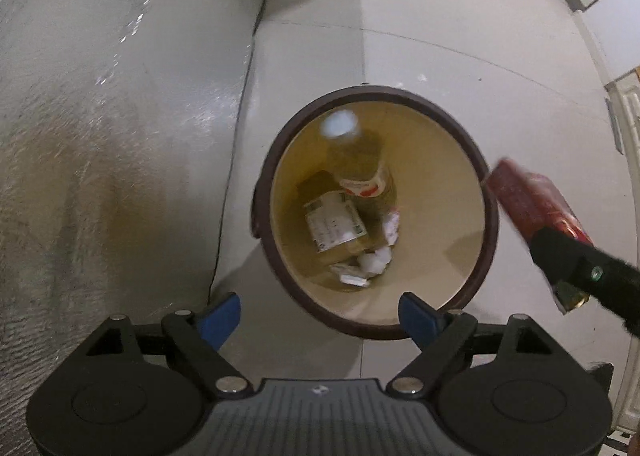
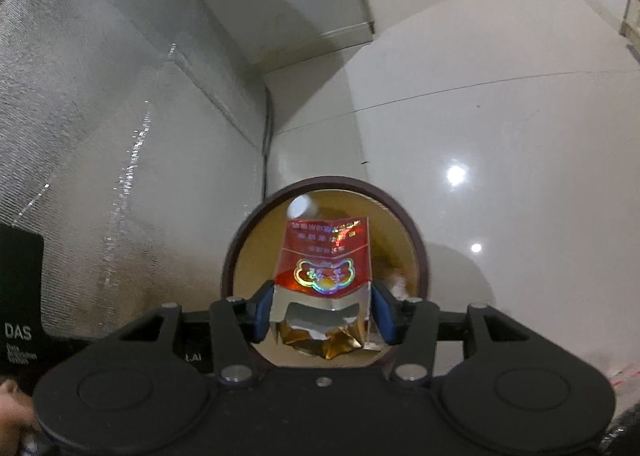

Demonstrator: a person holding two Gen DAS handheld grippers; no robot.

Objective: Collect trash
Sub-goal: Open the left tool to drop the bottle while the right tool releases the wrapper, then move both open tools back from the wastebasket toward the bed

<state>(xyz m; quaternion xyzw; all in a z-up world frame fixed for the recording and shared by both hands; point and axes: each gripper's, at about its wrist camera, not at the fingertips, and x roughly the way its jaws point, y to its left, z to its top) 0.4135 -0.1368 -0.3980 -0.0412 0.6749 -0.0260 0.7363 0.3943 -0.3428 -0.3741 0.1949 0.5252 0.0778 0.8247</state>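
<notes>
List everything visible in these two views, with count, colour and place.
bin: one, brown rim, yellowish inside, on the floor beside the silver sheet
bottle: one, clear with a red and white label, inside the bin
labelled container: one, white label, lying in the bin
paper scraps: several, white, at the bin's bottom
red pack: one, red with gold foil, between the right gripper's fingers, over the bin
floor: light tiles
silver sheet: one, textured, on the left
left gripper: open, empty, above the bin's edge
right gripper: holds the red pack
</notes>
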